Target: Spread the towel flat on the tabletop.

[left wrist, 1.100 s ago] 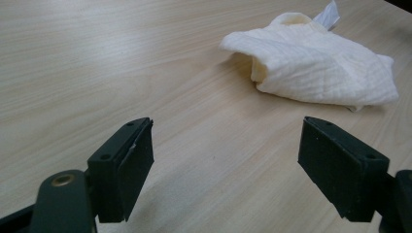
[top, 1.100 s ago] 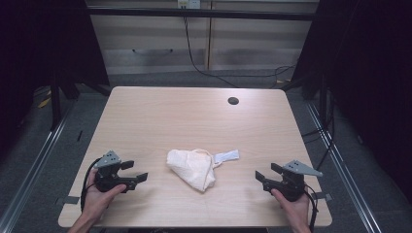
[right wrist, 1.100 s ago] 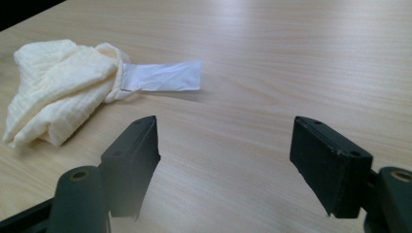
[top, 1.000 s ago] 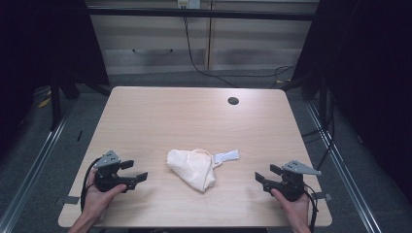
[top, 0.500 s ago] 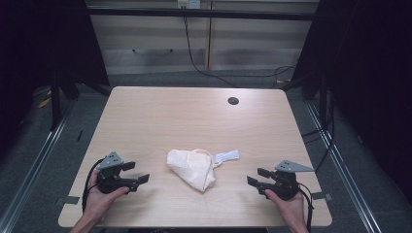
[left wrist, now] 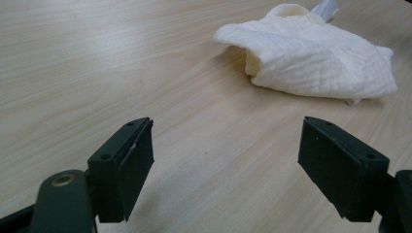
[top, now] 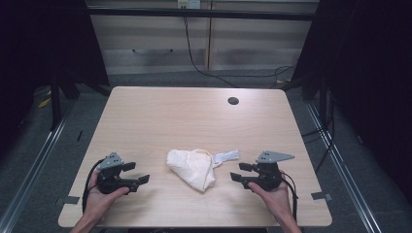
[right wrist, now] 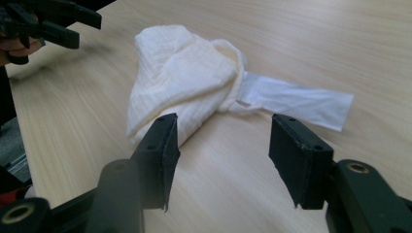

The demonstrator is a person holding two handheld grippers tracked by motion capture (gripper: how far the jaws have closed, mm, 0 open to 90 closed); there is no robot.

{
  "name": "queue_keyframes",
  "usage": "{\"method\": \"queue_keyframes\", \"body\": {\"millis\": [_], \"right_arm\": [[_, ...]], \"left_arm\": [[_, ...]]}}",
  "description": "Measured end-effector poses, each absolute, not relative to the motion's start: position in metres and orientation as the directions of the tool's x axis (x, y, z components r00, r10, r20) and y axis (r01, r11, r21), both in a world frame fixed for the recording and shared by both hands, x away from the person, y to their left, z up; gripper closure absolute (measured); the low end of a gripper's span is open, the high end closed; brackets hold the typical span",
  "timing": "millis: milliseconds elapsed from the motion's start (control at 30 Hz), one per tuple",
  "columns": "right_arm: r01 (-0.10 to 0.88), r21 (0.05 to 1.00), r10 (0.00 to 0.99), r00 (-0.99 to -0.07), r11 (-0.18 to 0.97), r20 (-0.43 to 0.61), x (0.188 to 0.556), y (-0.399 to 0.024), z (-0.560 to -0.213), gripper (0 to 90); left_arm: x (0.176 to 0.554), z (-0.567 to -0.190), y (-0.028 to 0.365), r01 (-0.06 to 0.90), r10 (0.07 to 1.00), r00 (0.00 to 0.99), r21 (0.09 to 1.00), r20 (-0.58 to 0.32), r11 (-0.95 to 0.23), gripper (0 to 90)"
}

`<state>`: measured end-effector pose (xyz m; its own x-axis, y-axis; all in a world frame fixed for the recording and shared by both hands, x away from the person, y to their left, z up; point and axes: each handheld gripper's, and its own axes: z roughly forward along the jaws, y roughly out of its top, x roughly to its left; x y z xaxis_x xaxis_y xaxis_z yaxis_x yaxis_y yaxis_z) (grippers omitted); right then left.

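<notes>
A: Where does the cloth (top: 192, 167) lie?

B: On the wooden table (top: 160, 116), towards its near edge, between my two grippers, touching neither. Its white tag (top: 227, 156) sticks out on the right-hand side.

A: State of the tools?

B: My left gripper (top: 137, 173) has its jaws spread wide, nothing between them, bare wood ahead of them. My right gripper (top: 240, 172) has just been closing a little; its jaws are parted with nothing between them, the cloth just ahead.

A: Room to move?

B: Bare wood all the way to the far edge, apart from the cable hole (top: 233, 101).
</notes>
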<state>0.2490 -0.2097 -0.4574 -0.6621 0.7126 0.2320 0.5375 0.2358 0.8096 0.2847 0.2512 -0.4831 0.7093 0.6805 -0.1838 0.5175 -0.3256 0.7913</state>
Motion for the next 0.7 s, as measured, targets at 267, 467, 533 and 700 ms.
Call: {"method": "queue_keyframes", "body": {"millis": [267,467,533,700], "right_arm": [[0.542,0.793,0.671,-0.7,0.277,0.244,0.272,-0.184,-0.455,48.1],[0.542,0.783,0.639,-0.727,0.306,0.253,0.289,-0.166,-0.453,49.1],[0.542,0.778,0.623,-0.738,0.317,0.26,0.295,-0.16,-0.452,52.6],[0.538,0.759,0.604,-0.758,0.367,0.245,0.313,-0.143,-0.458,56.6]], "left_arm": [[0.286,-0.484,0.25,0.519,0.681,0.709,0.79,-0.184,-0.327,20.1],[0.286,-0.485,0.249,0.517,0.678,0.713,0.787,-0.18,-0.335,20.1],[0.287,-0.485,0.248,0.519,0.677,0.713,0.786,-0.181,-0.336,20.1],[0.286,-0.484,0.249,0.517,0.678,0.712,0.789,-0.181,-0.332,19.6]]}}
